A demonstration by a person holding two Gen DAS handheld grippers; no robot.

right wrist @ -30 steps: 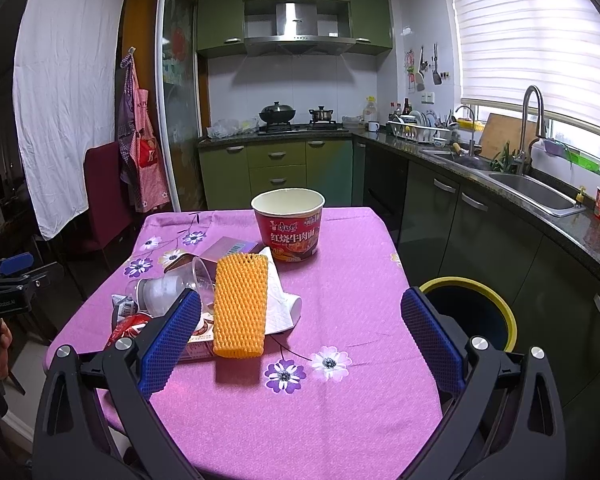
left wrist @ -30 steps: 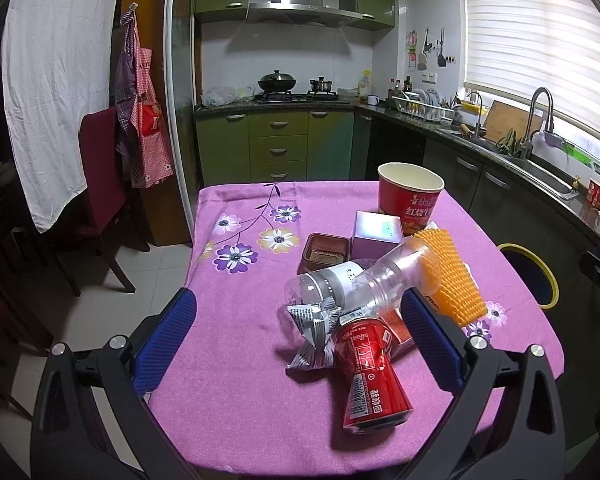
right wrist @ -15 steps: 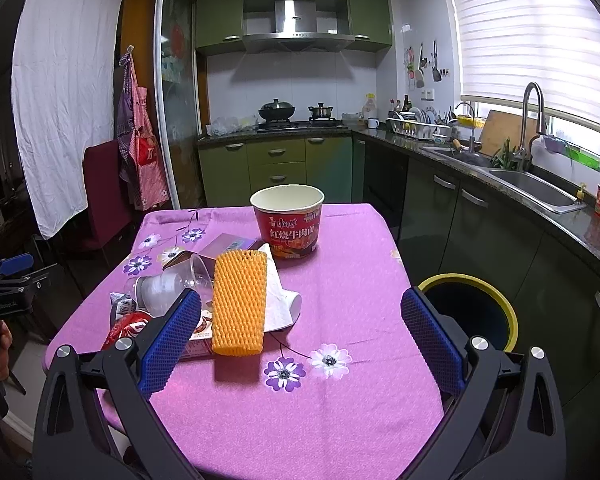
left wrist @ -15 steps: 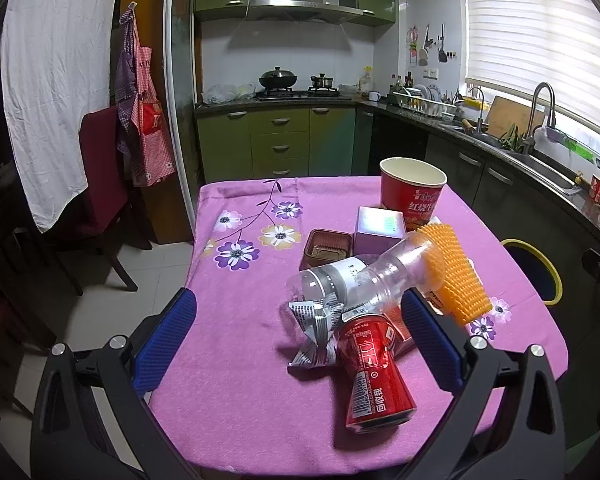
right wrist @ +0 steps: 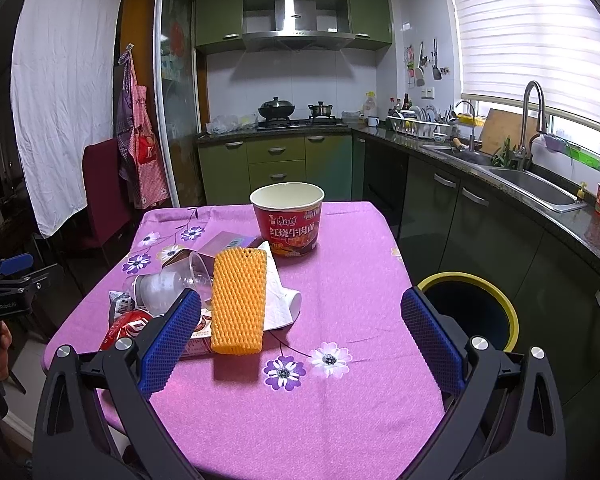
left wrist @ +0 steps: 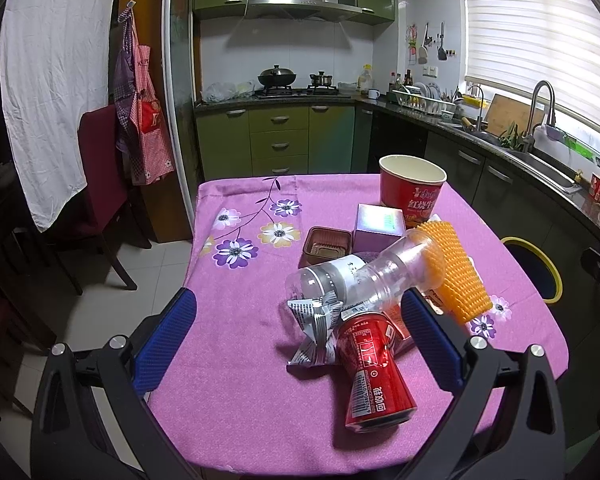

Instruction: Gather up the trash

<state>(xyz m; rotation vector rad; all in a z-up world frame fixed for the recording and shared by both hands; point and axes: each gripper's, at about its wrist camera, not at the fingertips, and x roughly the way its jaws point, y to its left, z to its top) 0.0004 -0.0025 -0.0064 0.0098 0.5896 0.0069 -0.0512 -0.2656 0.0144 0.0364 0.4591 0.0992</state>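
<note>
Trash lies piled on a table with a purple flowered cloth [left wrist: 228,360]: a red soda can [left wrist: 374,368] on its side, a clear plastic bottle [left wrist: 364,276], a crumpled silver wrapper [left wrist: 314,320], an orange foam net [right wrist: 238,300], a small purple box [left wrist: 378,222], a brown tray [left wrist: 326,244], white paper [right wrist: 278,296] and a red noodle cup [right wrist: 288,218]. A dark bin with a yellow rim [right wrist: 466,308] stands on the floor right of the table. My left gripper [left wrist: 296,338] is open, hovering over the near edge before the can. My right gripper [right wrist: 300,338] is open over the table's near right part.
Green kitchen cabinets, a stove with pots [right wrist: 278,108] and a counter with a sink [right wrist: 532,190] run along the back and right. A dark red chair [left wrist: 104,184] and a hanging apron [left wrist: 144,120] stand left of the table. A white sheet [left wrist: 48,92] hangs at far left.
Both views have shifted slightly, with the left gripper drifting a little toward the trash pile. Nothing on the table has moved.
</note>
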